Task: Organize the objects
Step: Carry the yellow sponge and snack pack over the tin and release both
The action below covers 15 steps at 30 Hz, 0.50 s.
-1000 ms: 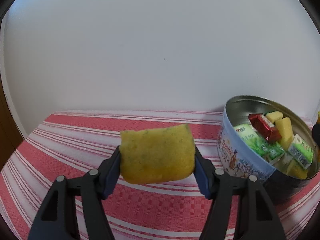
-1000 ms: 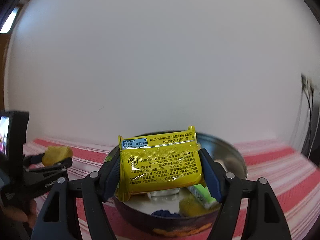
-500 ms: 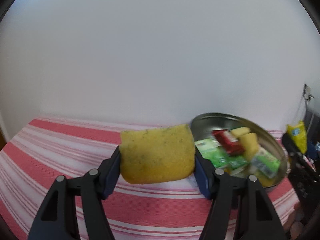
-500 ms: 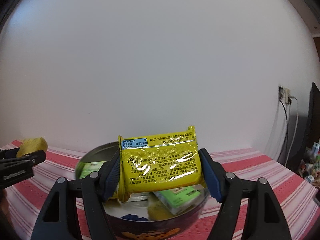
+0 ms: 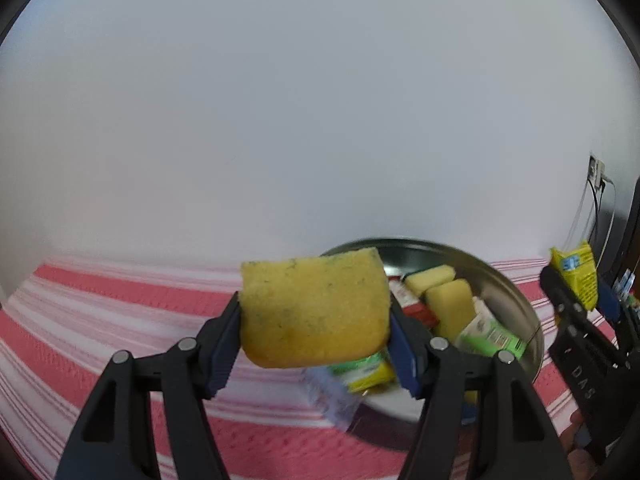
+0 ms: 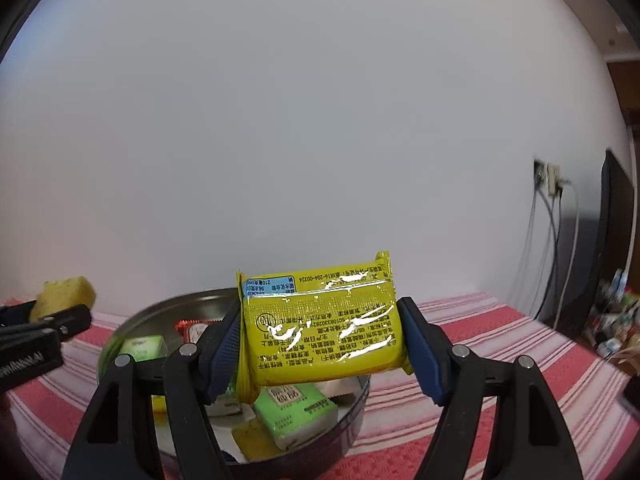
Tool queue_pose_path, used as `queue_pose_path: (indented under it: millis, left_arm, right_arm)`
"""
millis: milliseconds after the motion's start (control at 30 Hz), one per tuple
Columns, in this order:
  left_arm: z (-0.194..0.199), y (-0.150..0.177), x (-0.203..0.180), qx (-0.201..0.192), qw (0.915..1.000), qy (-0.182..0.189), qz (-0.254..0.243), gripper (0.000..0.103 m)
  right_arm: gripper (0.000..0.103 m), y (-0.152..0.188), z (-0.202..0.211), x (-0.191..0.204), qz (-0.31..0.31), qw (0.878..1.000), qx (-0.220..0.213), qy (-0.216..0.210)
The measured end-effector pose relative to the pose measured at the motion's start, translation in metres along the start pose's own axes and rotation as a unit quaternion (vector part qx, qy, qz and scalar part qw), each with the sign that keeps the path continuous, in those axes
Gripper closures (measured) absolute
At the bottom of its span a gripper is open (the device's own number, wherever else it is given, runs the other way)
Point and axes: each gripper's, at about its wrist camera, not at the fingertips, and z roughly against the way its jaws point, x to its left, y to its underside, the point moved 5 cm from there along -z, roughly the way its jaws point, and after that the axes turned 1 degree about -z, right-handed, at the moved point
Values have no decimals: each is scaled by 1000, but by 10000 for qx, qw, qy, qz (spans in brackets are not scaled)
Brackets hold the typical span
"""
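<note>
My left gripper [image 5: 316, 340] is shut on a yellow sponge [image 5: 316, 306] and holds it in the air at the near left rim of a round metal tin [image 5: 516, 292]. The tin holds green packets [image 5: 490, 332], yellow sponges [image 5: 448, 306] and a red packet. My right gripper [image 6: 322, 344] is shut on a yellow snack packet [image 6: 324, 336] above the same tin [image 6: 160, 312]. The right gripper shows at the right edge of the left wrist view [image 5: 580, 284]. The left gripper with its sponge shows at the left of the right wrist view [image 6: 60, 300].
The tin stands on a red and white striped tablecloth [image 5: 100, 320]. A white wall is close behind. At the far right are a wall socket with cables [image 6: 548, 184], a dark panel [image 6: 616, 216] and small clutter [image 6: 612, 320].
Both grippers have swung rightward. In the left wrist view the tin has slid from the right toward the centre, behind the sponge. In the right wrist view the tin has slid left.
</note>
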Motion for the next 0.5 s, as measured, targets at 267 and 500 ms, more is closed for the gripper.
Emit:
queue_pose_path:
  millis: [267,500]
  left_arm:
    - [-17,-17,-36,-8,9999,60,-127,38]
    - [-40,-19,-49,106,9998,139,-138,38]
  right_arm:
    - [28,-9,-15,-2,-82,9998,-176,-71]
    - [28,-8,-31,3,-90,9998,-110,-123]
